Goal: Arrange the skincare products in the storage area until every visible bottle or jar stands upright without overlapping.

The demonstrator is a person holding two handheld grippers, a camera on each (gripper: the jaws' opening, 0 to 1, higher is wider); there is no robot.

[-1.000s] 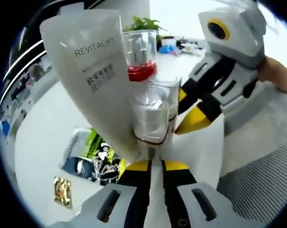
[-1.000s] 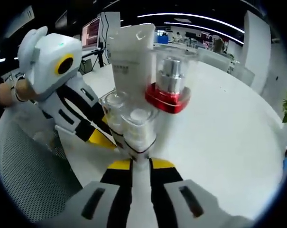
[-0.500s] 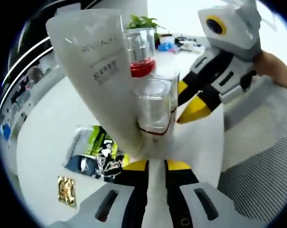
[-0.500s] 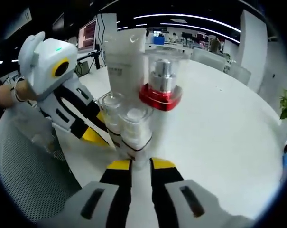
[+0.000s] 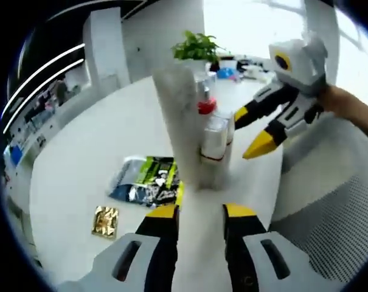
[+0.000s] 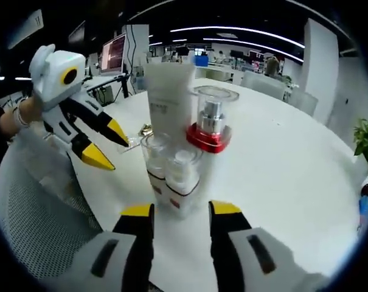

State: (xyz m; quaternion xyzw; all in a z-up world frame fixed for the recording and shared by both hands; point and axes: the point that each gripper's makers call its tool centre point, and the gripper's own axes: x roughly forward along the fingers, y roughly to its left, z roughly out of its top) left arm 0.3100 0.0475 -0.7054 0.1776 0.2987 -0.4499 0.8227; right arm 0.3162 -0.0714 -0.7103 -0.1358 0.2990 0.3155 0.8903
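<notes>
Both tools stand spread with nothing between their yellow-tipped jaws: left tool [image 5: 199,213] low in the left gripper view, right tool [image 6: 180,212] low in the right gripper view, each facing the same cluster from opposite sides of the round white worktop [image 6: 281,158]. Just beyond the right tool's jaws, two small clear-capped bottles with dark red bands [image 6: 177,176] stand upright, touching side by side. Right behind them rises the tall white squeeze tube [image 6: 170,100], upright on its cap, and beside it the clear pump bottle with a red collar and silver pump [image 6: 209,125], also upright. From the left gripper view the tube [image 5: 182,121] hides much of the group, the red collar [image 5: 207,107] peeking past it. Left tool shows again in the right gripper view [image 6: 104,146], jaws apart, held by a hand at the left edge. Farther off on the worktop lie a green-and-black foil sachet [image 5: 146,182] and a small gold foil packet [image 5: 106,220], flat, well apart from the bottles. A green potted plant [image 5: 199,45] sits at the far edge.
</notes>
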